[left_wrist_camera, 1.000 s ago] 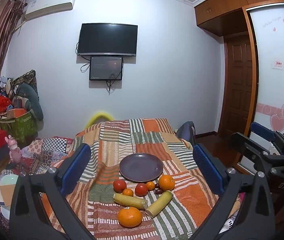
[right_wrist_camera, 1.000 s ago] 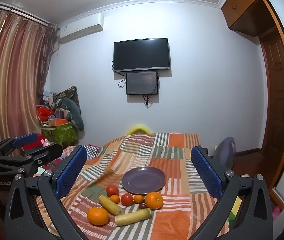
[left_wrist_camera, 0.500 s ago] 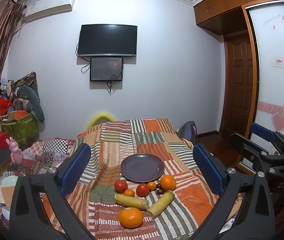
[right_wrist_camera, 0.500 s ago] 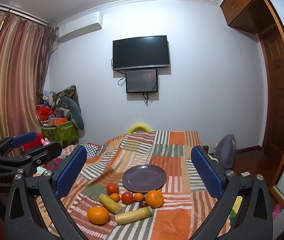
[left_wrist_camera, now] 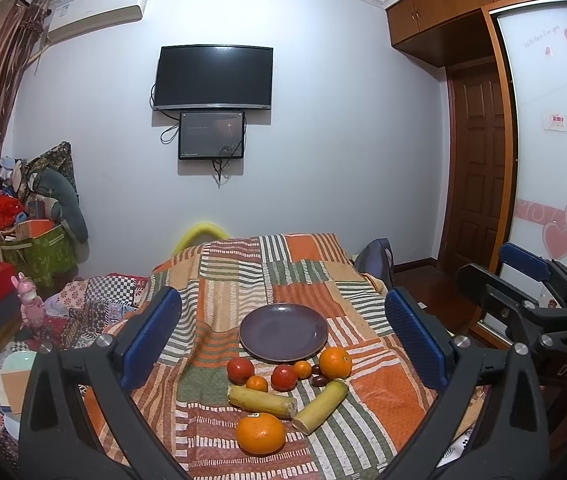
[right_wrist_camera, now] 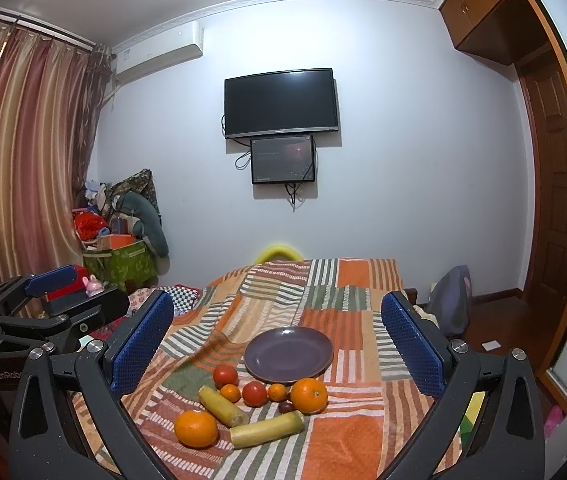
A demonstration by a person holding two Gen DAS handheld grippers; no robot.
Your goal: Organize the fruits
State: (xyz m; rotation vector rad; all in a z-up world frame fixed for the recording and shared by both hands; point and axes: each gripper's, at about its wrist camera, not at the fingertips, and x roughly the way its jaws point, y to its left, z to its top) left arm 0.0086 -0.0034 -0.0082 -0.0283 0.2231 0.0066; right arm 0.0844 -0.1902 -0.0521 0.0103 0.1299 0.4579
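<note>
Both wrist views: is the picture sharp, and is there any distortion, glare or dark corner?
Left wrist view: fisheye bends the door frame and ceiling line; corners are black; the fruit and purple plate are sharp under even room light. Right wrist view: the curtain and wall edges curve likewise; the black TV shows only faint sheen, no strong glare; shadows under the fruit are soft.

A dark purple round plate sits on an orange, green and white striped patchwork bedspread, beside two large oranges, red tomatoes and pale yellow-green cane pieces; blue-padded black tools frame it.
</note>
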